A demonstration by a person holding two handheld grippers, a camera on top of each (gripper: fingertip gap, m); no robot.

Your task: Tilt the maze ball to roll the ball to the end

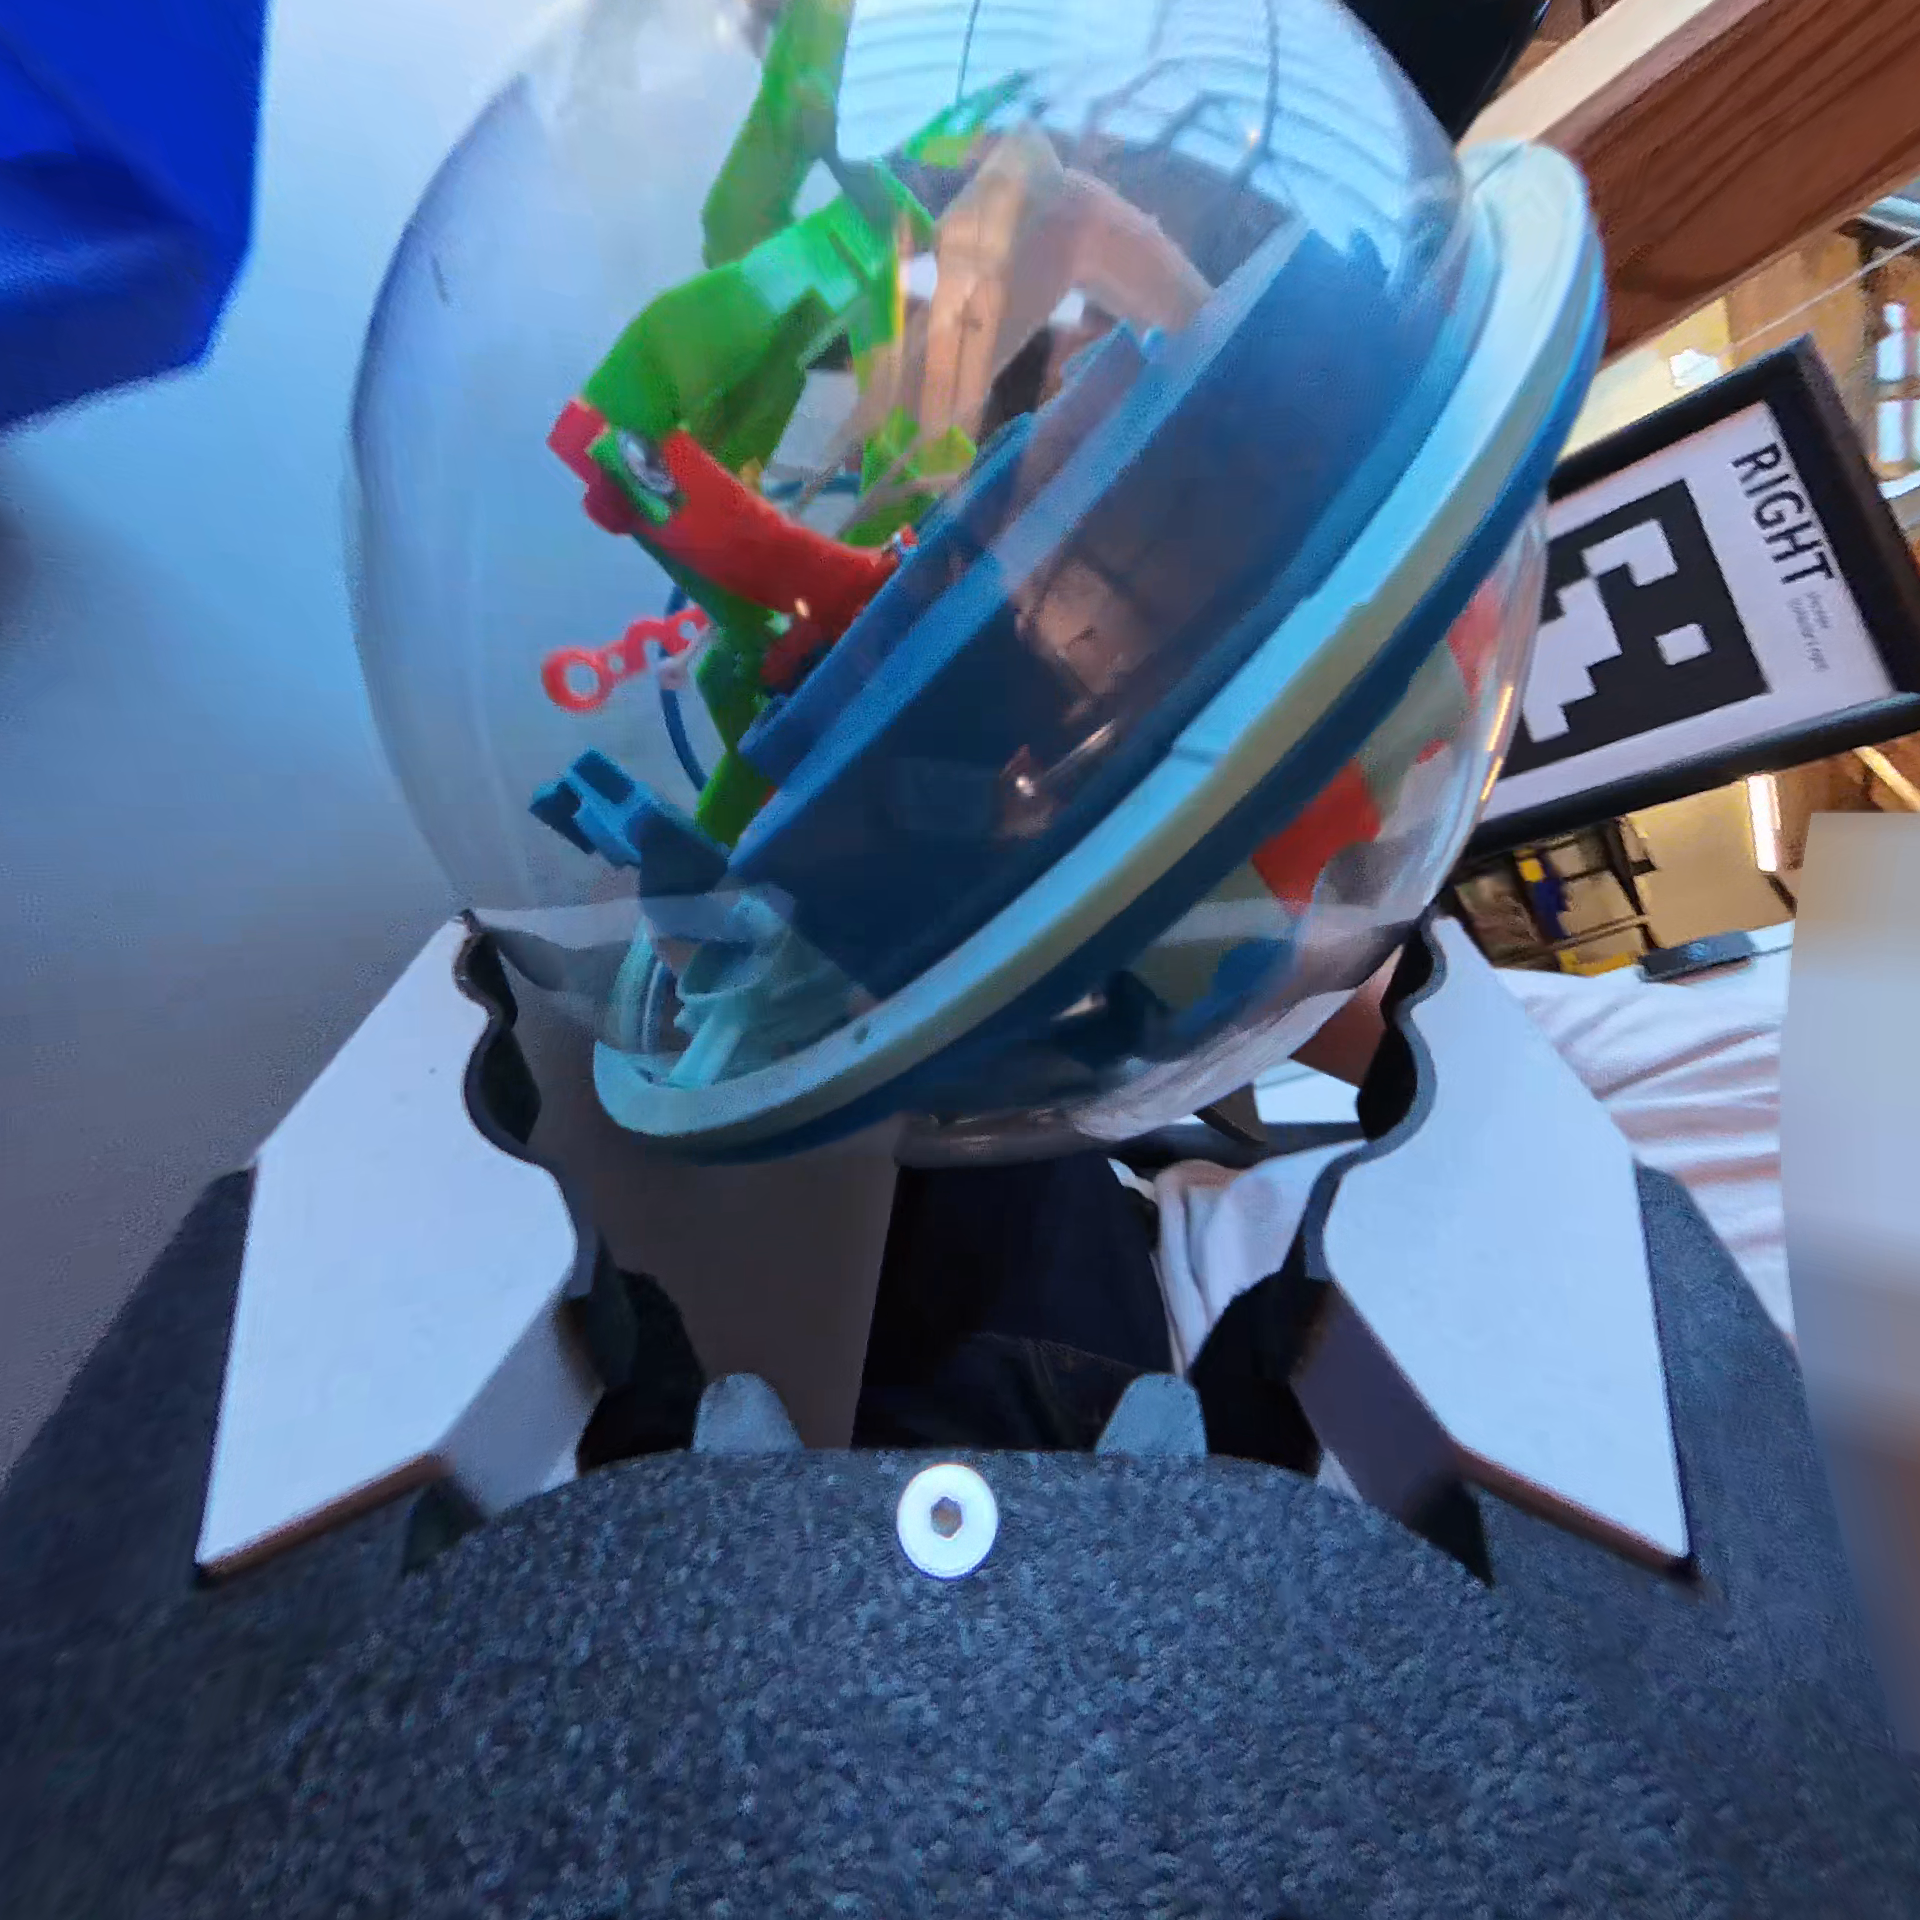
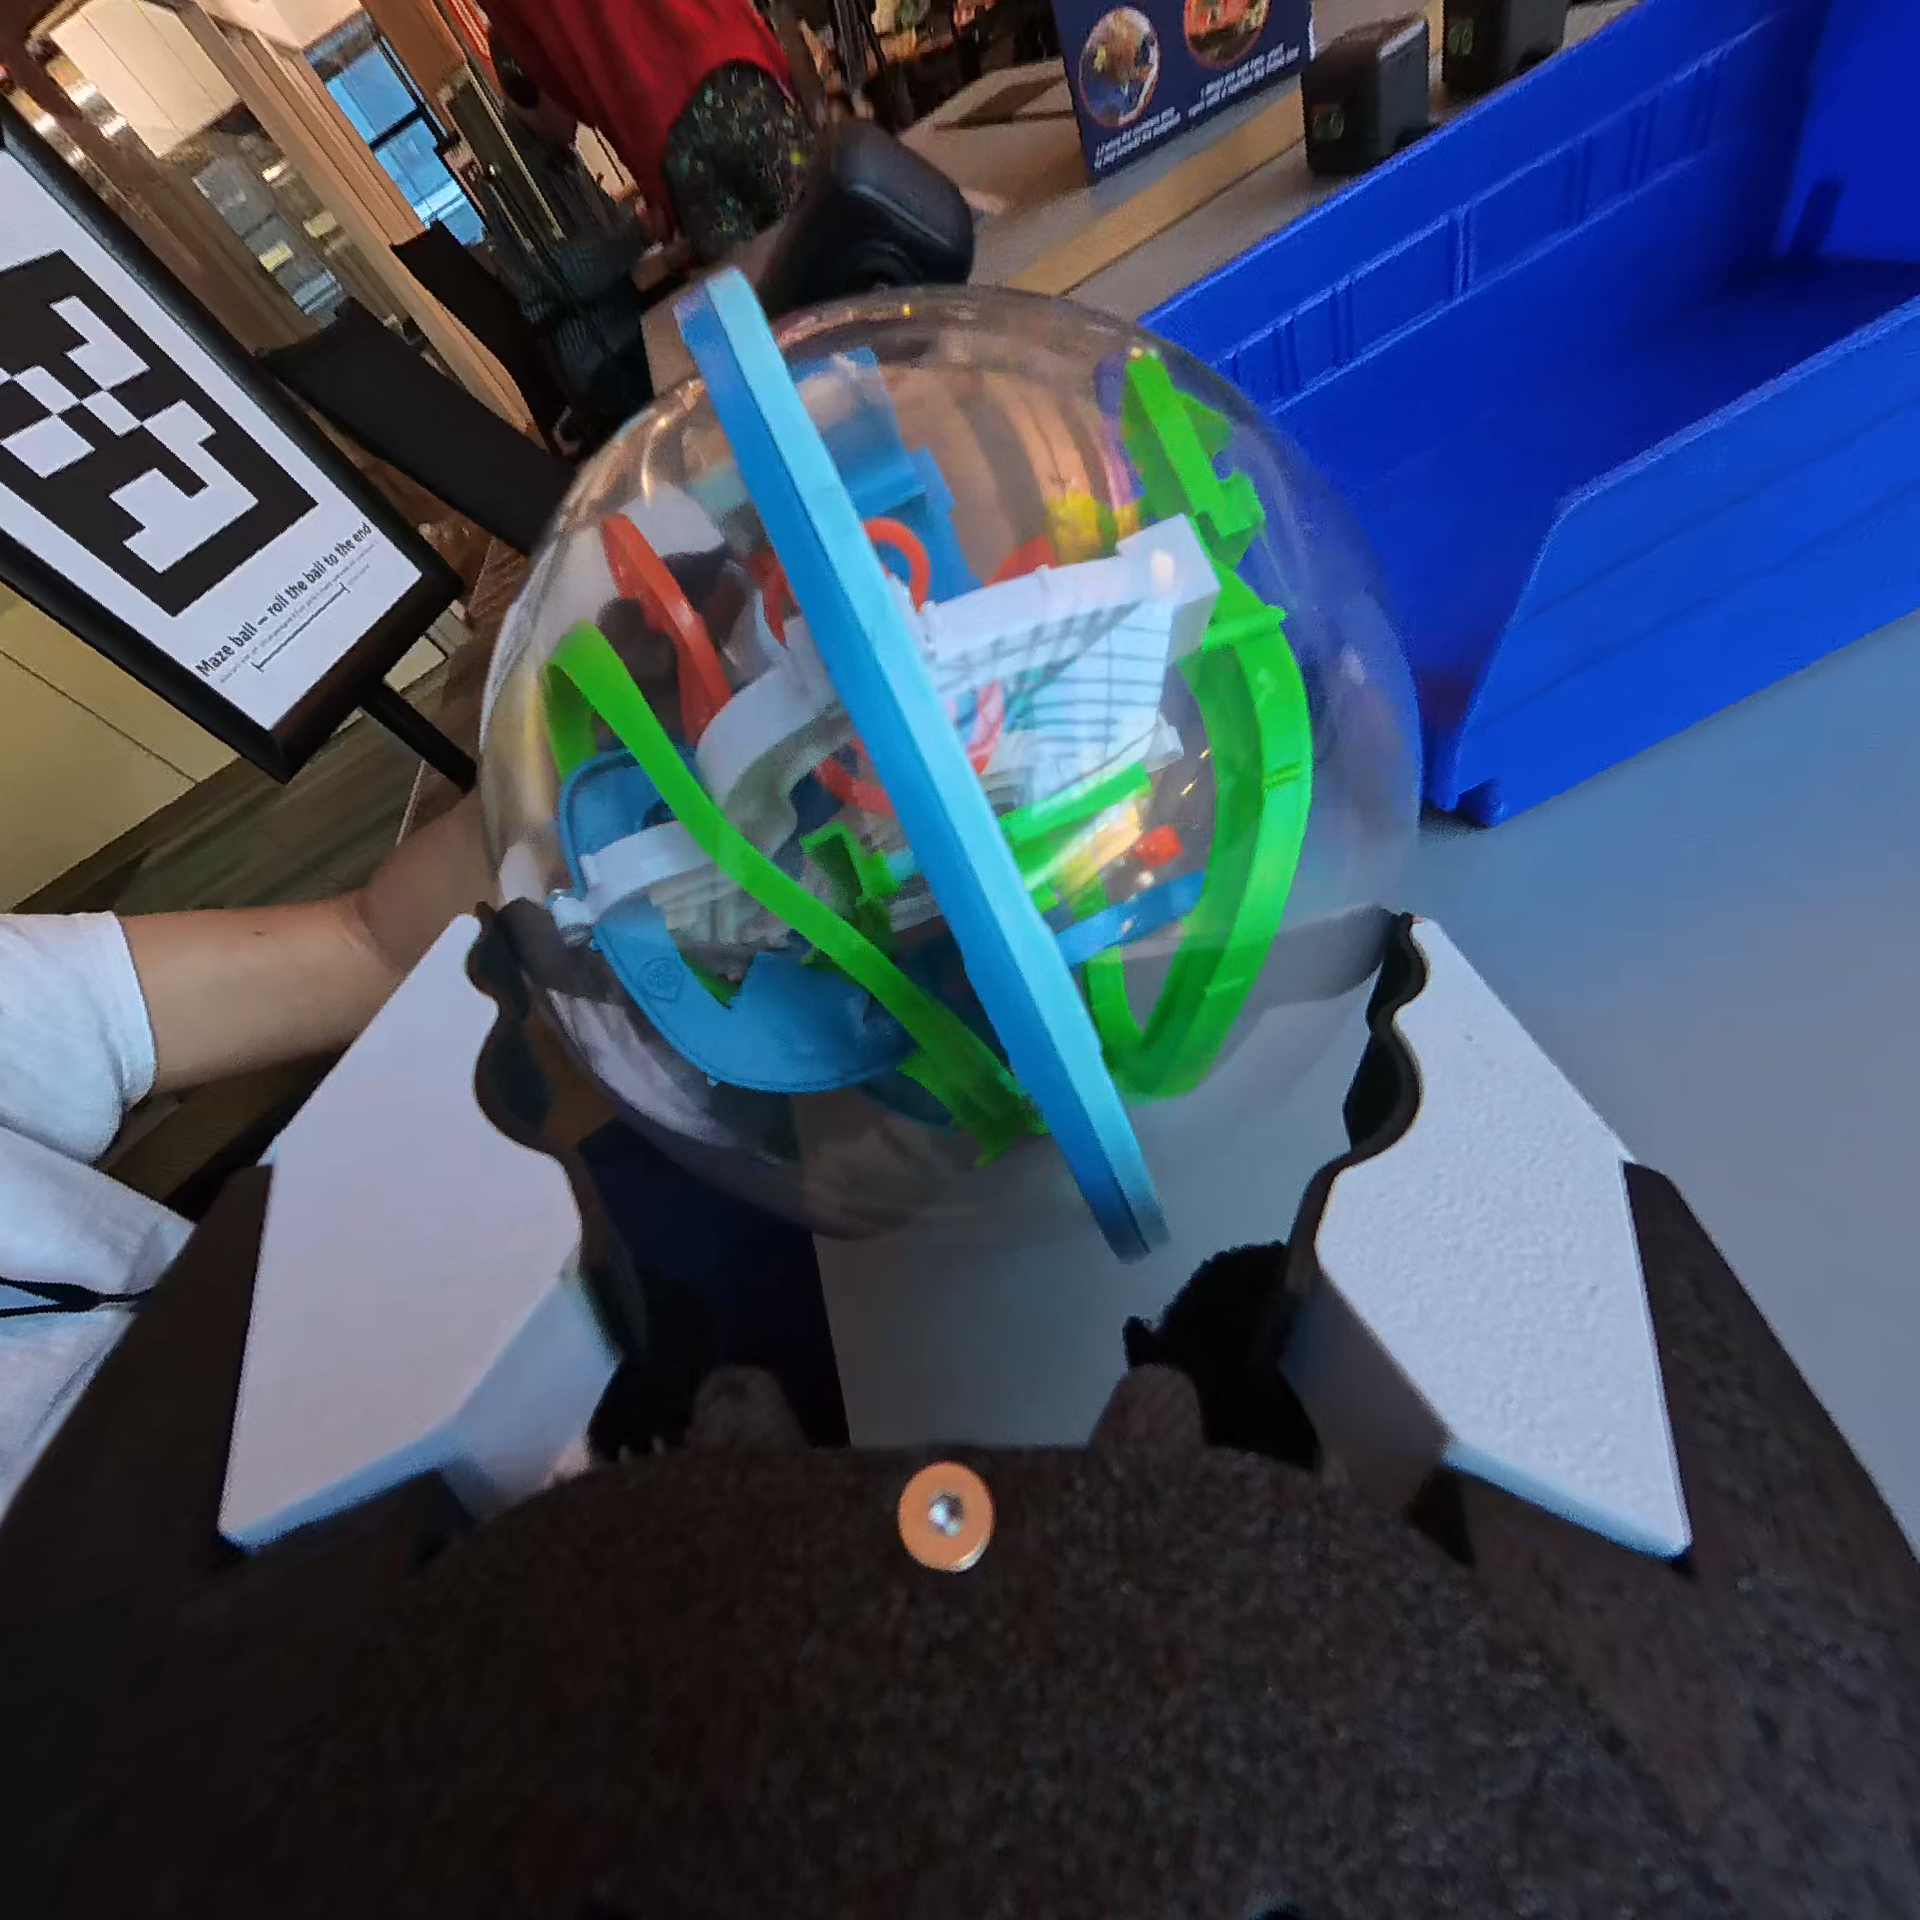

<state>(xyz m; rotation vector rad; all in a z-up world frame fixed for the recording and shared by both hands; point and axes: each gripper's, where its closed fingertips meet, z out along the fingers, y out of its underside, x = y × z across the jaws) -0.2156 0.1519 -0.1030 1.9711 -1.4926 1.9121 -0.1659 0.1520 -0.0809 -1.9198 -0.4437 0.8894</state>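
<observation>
The maze ball (image 1: pixel 790 436) is a clear sphere with a blue ring (image 1: pixel 1382 665) around it and green, red and blue tracks inside. It is tilted, with the ring running diagonally. A small metal ball (image 1: pixel 636 462) seems to sit where a red and a green track meet. My left gripper (image 1: pixel 945 987) is shut on the lower part of the sphere, one finger on each side. In the right wrist view the maze ball (image 2: pixel 1330 831) shows its ring (image 2: pixel 883 675) nearly upright, and my right gripper (image 2: pixel 945 997) is shut on it the same way.
A blue plastic bin (image 2: pixel 1610 468) stands on the grey table (image 2: pixel 1683 987) at the right. A black-framed sign (image 2: pixel 156 468) stands at the left, also in the left wrist view (image 1: pixel 1662 582). An arm in a white sleeve (image 2: pixel 208 987) reaches behind the sphere. A wooden beam (image 1: pixel 1714 135) is above.
</observation>
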